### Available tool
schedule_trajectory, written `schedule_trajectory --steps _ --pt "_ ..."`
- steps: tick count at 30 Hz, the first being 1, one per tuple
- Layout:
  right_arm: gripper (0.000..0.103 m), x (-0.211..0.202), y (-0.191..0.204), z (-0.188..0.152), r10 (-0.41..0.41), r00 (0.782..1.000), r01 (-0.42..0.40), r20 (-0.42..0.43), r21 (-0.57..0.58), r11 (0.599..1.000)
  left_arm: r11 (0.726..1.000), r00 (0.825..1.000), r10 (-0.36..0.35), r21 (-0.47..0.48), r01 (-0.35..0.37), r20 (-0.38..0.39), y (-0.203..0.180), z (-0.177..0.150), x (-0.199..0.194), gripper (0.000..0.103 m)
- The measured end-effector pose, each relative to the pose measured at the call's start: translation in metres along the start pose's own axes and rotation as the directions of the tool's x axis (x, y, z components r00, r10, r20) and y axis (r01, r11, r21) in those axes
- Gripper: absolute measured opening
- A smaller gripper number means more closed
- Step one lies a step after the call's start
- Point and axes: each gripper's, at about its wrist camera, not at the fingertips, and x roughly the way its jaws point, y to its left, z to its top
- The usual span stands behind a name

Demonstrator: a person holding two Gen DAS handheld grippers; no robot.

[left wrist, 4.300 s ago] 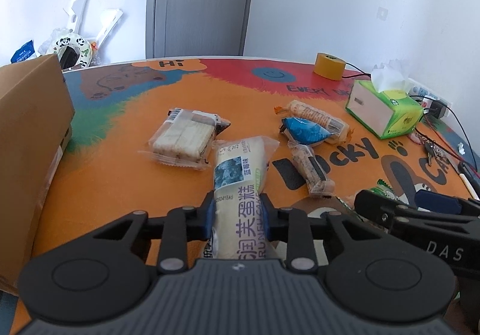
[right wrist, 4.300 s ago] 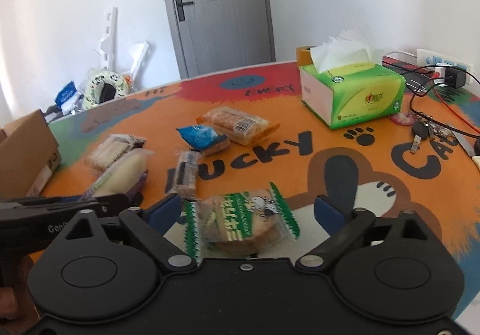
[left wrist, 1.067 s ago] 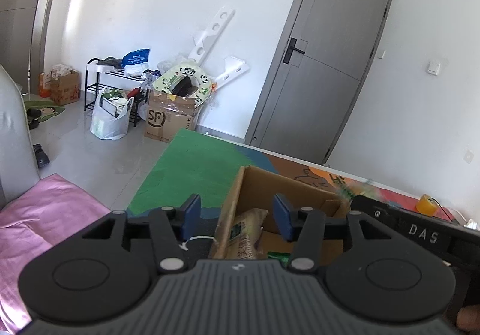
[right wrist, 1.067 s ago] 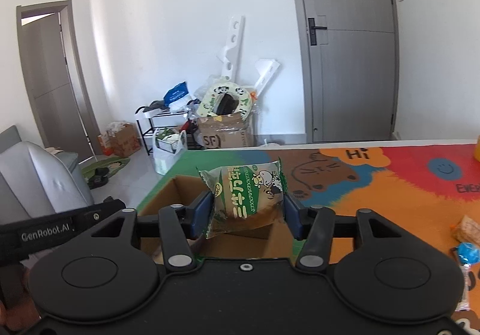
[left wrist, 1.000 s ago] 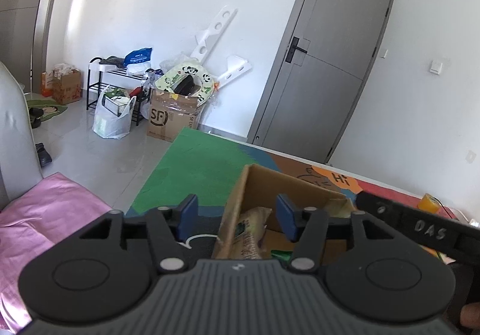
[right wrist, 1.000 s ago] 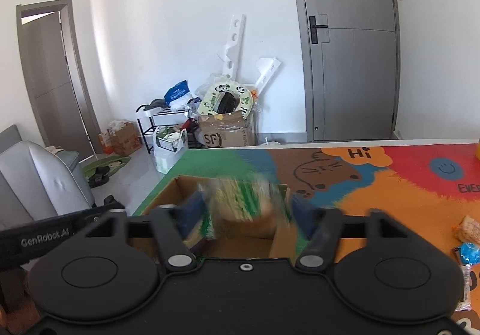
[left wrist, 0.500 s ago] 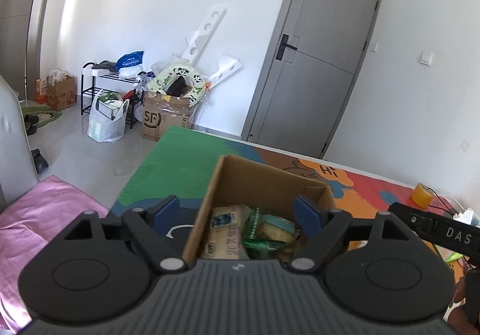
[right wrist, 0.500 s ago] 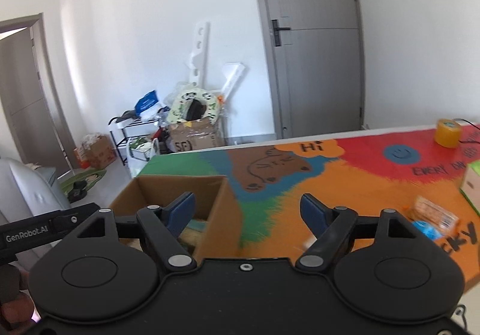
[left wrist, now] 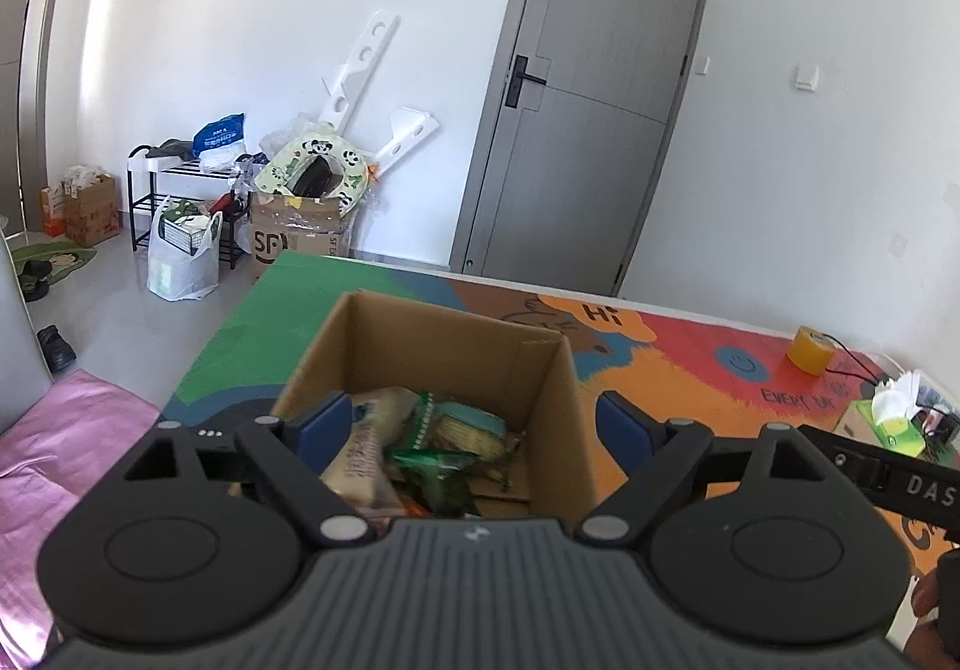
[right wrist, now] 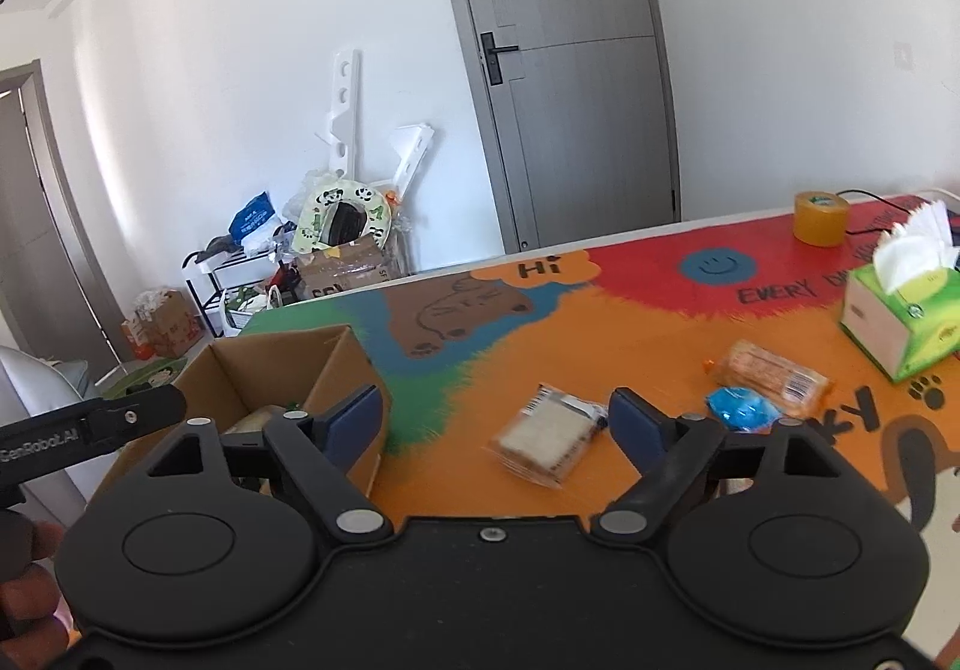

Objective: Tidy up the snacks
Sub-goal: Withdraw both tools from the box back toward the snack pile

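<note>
An open cardboard box stands on the colourful table mat and holds several snack packets, among them a pale cake bag and a green packet. My left gripper is open and empty above the box's near side. My right gripper is open and empty, right of the box. Ahead of it on the mat lie a clear cracker pack, a blue packet and an orange-wrapped pack.
A green tissue box and a yellow tape roll stand at the table's far right, with cables behind. The table's left edge drops to the floor, where a pink cover and stored boxes lie. A grey door is behind.
Both grippers have opened and let their snacks fall into the box. The right gripper has swung right toward the snacks on the mat; the left stays over the box.
</note>
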Motion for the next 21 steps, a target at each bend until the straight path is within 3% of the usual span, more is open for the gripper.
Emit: schedule_trajectory --steps 12,21 --pt "0.096 -0.021 -0.044 -0.007 -0.009 1.0 0.009 0.006 0.05 0.999 0.998 0.999 -0.046 0.05 0.048 -0.024 -0.046 -0.016 -0.002 0.09" --pt "0.097 -0.034 -0.082 -0.01 -0.036 0.999 0.035 0.015 0.084 0.996 0.993 0.995 -0.097 0.06 0.099 -0.036 -0.075 -0.02 0.001 0.09"
